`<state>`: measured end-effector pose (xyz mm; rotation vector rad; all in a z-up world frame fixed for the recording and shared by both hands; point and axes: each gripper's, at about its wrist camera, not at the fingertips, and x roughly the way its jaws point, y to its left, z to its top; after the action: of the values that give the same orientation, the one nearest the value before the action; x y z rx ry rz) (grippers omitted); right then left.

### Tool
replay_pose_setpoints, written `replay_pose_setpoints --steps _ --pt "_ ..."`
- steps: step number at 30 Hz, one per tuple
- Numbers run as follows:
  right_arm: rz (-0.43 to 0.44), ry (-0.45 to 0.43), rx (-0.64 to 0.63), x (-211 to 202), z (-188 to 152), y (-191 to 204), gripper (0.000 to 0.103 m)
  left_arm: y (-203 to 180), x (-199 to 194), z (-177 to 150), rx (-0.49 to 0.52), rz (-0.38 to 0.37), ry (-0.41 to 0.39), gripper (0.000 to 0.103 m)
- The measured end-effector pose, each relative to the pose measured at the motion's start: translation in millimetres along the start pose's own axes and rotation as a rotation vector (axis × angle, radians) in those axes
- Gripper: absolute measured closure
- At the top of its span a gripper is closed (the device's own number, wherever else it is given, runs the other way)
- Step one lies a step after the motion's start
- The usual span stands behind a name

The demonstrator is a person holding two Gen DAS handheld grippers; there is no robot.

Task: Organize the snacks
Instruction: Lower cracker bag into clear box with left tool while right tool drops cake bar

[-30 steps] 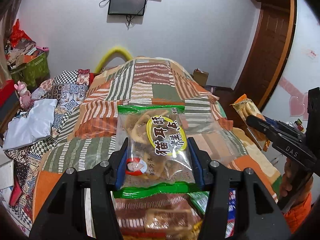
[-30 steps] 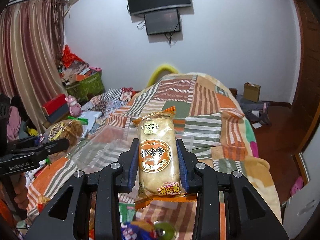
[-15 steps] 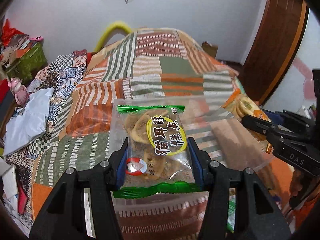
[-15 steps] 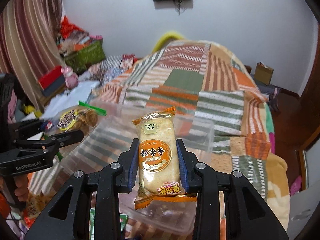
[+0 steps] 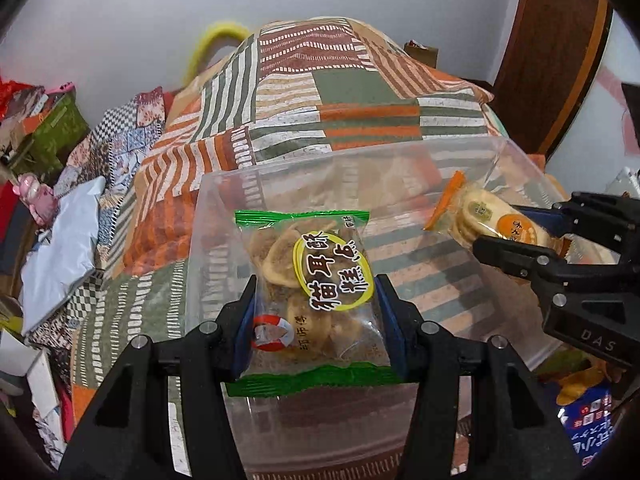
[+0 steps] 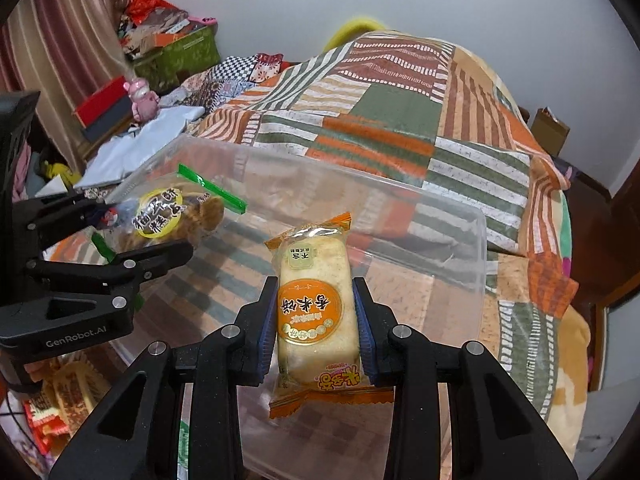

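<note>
My left gripper (image 5: 314, 312) is shut on a clear green-edged packet of brown crisps (image 5: 308, 280) and holds it over the left part of a clear plastic box (image 5: 224, 184). My right gripper (image 6: 316, 320) is shut on an orange rice-cracker packet (image 6: 312, 304) and holds it over the same box (image 6: 472, 216). The right gripper (image 5: 516, 240) with its orange packet (image 5: 480, 220) shows at the right of the left wrist view. The left gripper (image 6: 132, 236) with its crisps packet (image 6: 168, 216) shows at the left of the right wrist view.
The box lies on a bed with an orange, green and brown patchwork quilt (image 6: 392, 120). Loose snack packets lie near the box's front corners (image 5: 588, 416) (image 6: 68, 396). A pink toy (image 6: 142, 98), boxes and clothes crowd the left side. A wooden door (image 5: 552, 48) stands at the right.
Both grippers have moved forward and down with their packets, from above the quilt to over the clear box. Both stay shut on their packets.
</note>
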<state>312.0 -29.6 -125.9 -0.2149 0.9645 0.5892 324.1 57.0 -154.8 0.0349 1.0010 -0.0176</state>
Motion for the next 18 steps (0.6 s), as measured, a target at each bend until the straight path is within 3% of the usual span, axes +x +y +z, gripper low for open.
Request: replay_pose_setpoints --steps 4,6,7,10,14,16,18 --pt "0.006 0.013 -0.006 0 0 1 0.065 -4 0 -1 0.013 0.003 0.010 0.049" --pt "0.005 -0.006 0.000 -5 -1 0 0.045 -4 -4 -2 0.011 0.000 0.004 0.048" --pt "-0.004 -0.018 0.001 -7 -2 0 0.042 -4 -7 -3 0.012 0.007 -0.003 0.048" --pt "-0.021 -0.053 -0.011 -19 -3 2 0.040 -3 -20 -5 0.013 -0.004 -0.020 0.047" --pt "-0.027 -0.108 -0.005 -43 -7 2 0.040 1 -48 -13 -0.002 -0.013 -0.070 0.035" --pt "-0.037 -0.148 -0.003 -59 -10 4 0.038 3 -63 -19 -0.009 -0.018 -0.093 0.034" --pt "-0.037 -0.183 -0.001 -73 -15 6 0.031 5 -77 -26 -0.027 -0.030 -0.108 0.031"
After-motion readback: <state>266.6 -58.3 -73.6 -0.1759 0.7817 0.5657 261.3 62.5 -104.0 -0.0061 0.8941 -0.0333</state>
